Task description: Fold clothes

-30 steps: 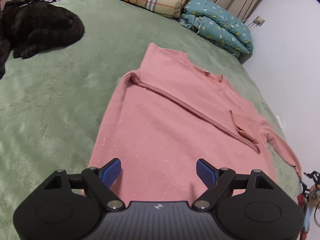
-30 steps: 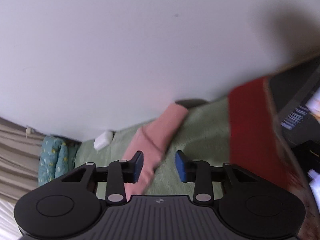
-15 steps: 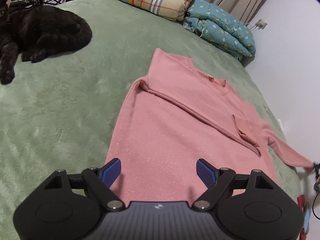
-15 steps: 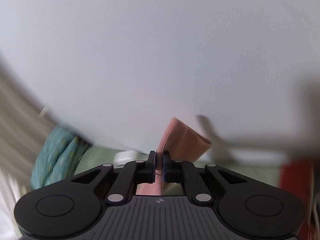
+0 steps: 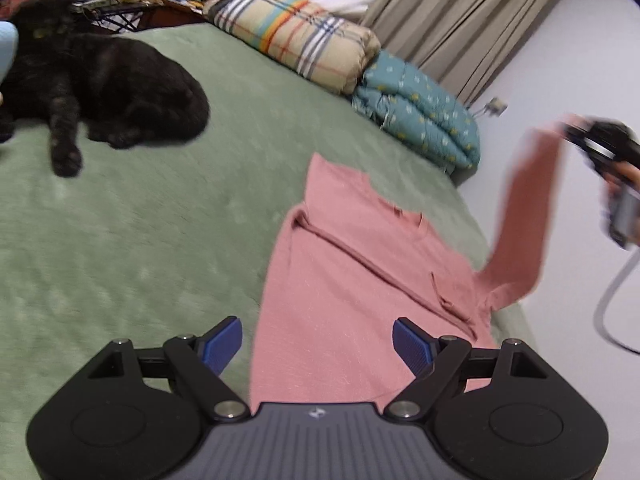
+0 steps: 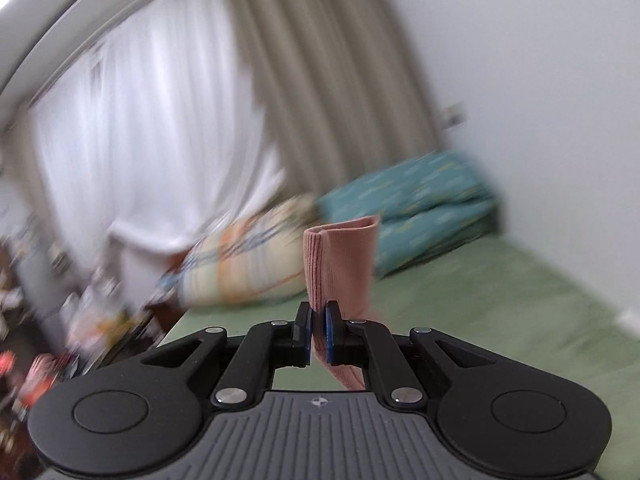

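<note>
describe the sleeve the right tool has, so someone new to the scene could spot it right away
Start at the green bed cover, where a pink sweatshirt lies flat near the white wall. One sleeve rises off its wall-side shoulder to the right tool, which is shut on the ribbed cuff. It is the only part lifted off the bed; the other sleeve lies folded across the chest.

Both grippers same build: left gripper [image 5: 318,340] & right gripper [image 6: 318,334] w/ matte black linkage arms, round silver pivot screws, blue ribbed pads [image 5: 408,346], grey ribbed housing w/ small white logo. Left-wrist view: grey cable [image 5: 610,300] trails off right unit.
</note>
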Demonstrator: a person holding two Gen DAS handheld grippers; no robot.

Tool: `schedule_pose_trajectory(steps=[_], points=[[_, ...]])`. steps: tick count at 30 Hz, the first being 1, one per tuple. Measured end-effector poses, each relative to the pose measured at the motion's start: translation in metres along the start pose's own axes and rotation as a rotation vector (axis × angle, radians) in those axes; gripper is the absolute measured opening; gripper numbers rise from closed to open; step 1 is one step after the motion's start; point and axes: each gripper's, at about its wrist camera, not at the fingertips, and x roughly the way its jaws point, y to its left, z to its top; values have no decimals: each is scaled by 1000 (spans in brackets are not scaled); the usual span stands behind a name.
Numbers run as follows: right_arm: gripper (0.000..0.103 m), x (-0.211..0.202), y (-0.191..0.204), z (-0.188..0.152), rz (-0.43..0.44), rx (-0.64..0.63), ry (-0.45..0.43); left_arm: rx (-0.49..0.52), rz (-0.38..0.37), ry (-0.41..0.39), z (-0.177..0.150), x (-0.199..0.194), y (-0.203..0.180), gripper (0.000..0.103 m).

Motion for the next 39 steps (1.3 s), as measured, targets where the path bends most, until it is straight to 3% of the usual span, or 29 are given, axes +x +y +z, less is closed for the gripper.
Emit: schedule_pose_trajectory(steps=[1, 3, 4, 7, 12, 16, 18, 21, 23, 26, 29, 32, 35, 39], points=[[6, 22, 29, -26, 19, -20, 46, 4, -2, 1, 0, -4, 2, 82], [6, 47, 47, -60, 28, -56, 101, 17, -9, -3, 0, -19, 10, 82], [6, 59, 66, -94, 35, -98, 153, 22, -10, -8, 0, -24, 13, 82], [6, 74, 100, -163, 29, -186, 279, 25, -10, -20, -2, -35, 22, 82], [6, 88, 113, -227, 5, -303, 390, -16, -23, -22, -6, -42, 46, 82], [12, 98, 126, -229, 38, -361, 401, -63, -25, -24, -7, -42, 61, 82], [18, 93, 138, -241, 91, -397, 405, -84, -26, -28, -8, -43, 67, 82], [17, 83, 148, -253, 179, -403, 420, -115, -20, -36, -7, -43, 73, 82], [17, 77, 149, -250, 231, -365, 426, -127, -19, -38, -6, -43, 75, 82], [42, 58, 126, -234, 304, -170, 383, -130, -24, -46, -4, -47, 77, 82], [46, 49, 103, -224, 294, -73, 371, -148, -18, -52, -5, -47, 82, 82], [45, 47, 111, -230, 228, -329, 380, -197, -24, -61, -4, -43, 90, 82], [45, 54, 152, -262, 219, -604, 396, -213, -22, -66, -3, -43, 92, 82], [44, 86, 195, -295, 121, -733, 456, -200, 0, -71, -1, -52, 95, 82]])
